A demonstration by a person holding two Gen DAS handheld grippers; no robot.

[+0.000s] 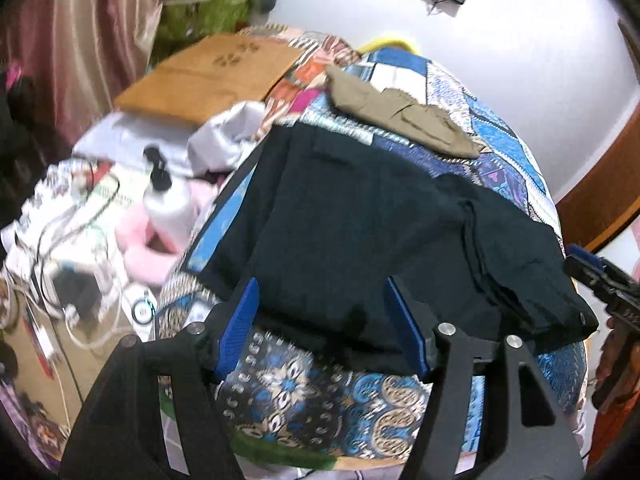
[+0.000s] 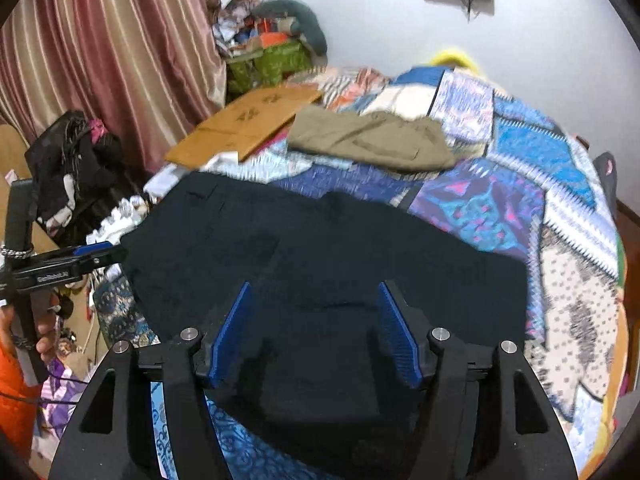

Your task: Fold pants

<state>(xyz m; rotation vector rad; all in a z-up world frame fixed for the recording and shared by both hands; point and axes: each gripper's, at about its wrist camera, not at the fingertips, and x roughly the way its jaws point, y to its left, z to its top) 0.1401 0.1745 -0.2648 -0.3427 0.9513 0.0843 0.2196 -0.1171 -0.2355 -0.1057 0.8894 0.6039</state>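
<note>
Blue fingers (image 1: 240, 328) of the left gripper (image 1: 326, 326) sit closest in the left view, spread wide apart with nothing between them. The right gripper (image 2: 316, 330) looks the same in its own view: spread wide, holding nothing.

Just past both grippers lie the dark pants (image 1: 360, 216). They rest on the patchwork bedspread (image 1: 496, 132), near the front edge of the bed. They look partly folded already, because one side has a bunched, layered edge with a small button. The dark cloth makes the folds hard to see, so I cannot be sure how many layers there are.

Farther back on the bed lies a tan garment (image 1: 400, 116), which looks folded. A cardboard sheet (image 1: 208, 76) rests beside it. A white bottle (image 1: 170, 204) and a pink fluffy thing (image 1: 146, 248) sit off the left side of the bed.

My guess is that this is the pause between two folds. Next, each gripper needs to come down on the near edge of the pants, one on each side, pinch the cloth, and lift it over to the far side. Both must grab all the layers, or the fold will come out crooked.
</note>
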